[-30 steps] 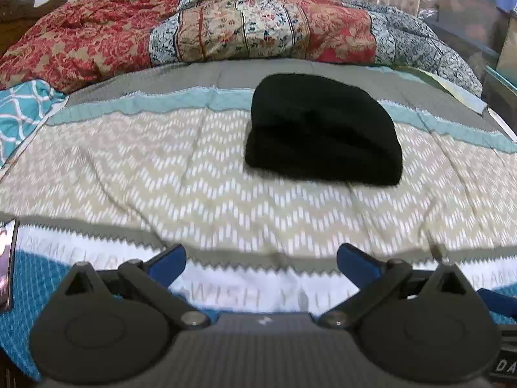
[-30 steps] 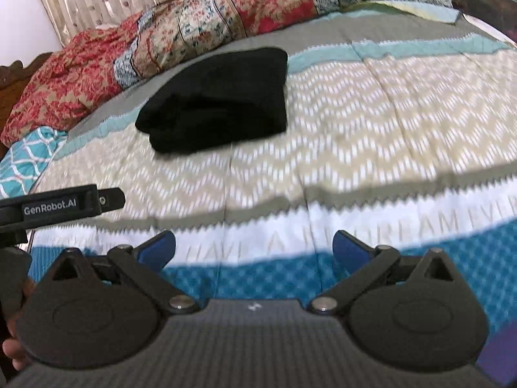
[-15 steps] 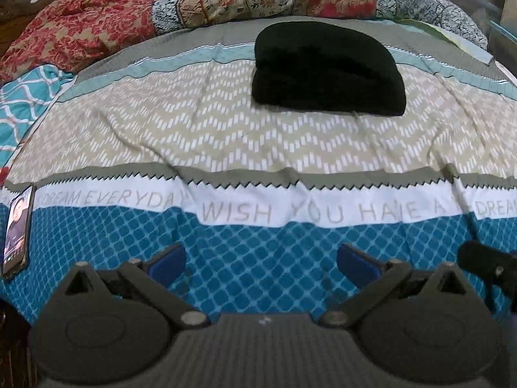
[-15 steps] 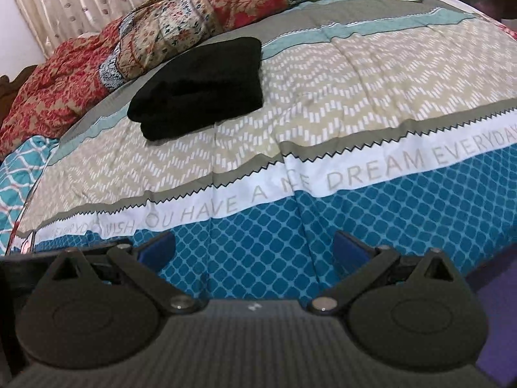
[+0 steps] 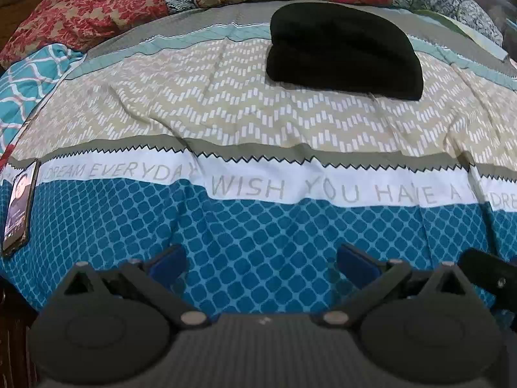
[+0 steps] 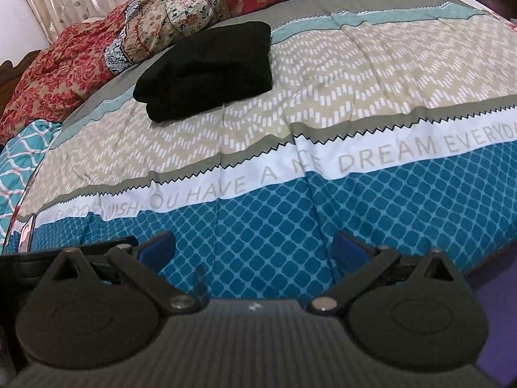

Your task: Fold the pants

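Black pants [image 5: 342,48] lie folded in a compact stack on the bed [image 5: 258,123], apparently finished; both grippers' jaws released, empty.

I see a bed covered by a printed bedspread [image 5: 258,123] [image 6: 371,74], with a beige zigzag band, a white band with grey letters, and a blue diamond band at the near edge. On the far part of it the black pants [image 5: 342,48] [image 6: 210,68] lie as a folded stack. Behind them a crumpled red floral quilt [image 5: 97,9] [image 6: 64,64] rests along the far side. At the left edge I see a teal patterned pillow [image 5: 26,84] [image 6: 16,161]. A phone [image 5: 17,207] lies flat on the blue band, screen up, near the left edge.
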Demonstrator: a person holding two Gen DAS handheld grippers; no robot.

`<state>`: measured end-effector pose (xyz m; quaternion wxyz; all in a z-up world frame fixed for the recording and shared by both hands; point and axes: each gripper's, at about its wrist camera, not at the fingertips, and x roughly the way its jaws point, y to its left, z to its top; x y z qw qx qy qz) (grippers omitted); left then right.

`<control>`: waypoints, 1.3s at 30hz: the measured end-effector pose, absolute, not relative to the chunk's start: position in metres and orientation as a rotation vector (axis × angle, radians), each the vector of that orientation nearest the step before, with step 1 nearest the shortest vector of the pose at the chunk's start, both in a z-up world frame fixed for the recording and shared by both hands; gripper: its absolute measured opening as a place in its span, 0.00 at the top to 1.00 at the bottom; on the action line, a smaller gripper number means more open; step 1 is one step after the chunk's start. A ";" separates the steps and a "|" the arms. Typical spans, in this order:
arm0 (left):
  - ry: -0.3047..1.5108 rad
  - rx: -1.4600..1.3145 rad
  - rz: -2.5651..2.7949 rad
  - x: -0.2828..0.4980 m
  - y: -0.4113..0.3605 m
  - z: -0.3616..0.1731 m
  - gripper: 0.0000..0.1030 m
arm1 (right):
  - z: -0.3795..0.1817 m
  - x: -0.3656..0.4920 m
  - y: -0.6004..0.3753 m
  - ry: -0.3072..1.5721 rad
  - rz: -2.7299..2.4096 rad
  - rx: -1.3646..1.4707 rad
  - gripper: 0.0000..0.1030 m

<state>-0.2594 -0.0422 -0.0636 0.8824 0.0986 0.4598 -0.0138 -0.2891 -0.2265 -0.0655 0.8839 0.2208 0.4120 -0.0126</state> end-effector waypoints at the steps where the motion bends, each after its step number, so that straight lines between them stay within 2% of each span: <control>1: 0.963 0.206 -0.033 -0.259 -0.043 -0.064 0.00 | -0.066 -0.289 -0.227 0.860 -0.027 0.462 0.00; 39: 1.057 0.194 -0.210 -0.257 -0.055 -0.076 0.00 | -0.071 -0.288 -0.237 0.872 -0.037 0.488 0.00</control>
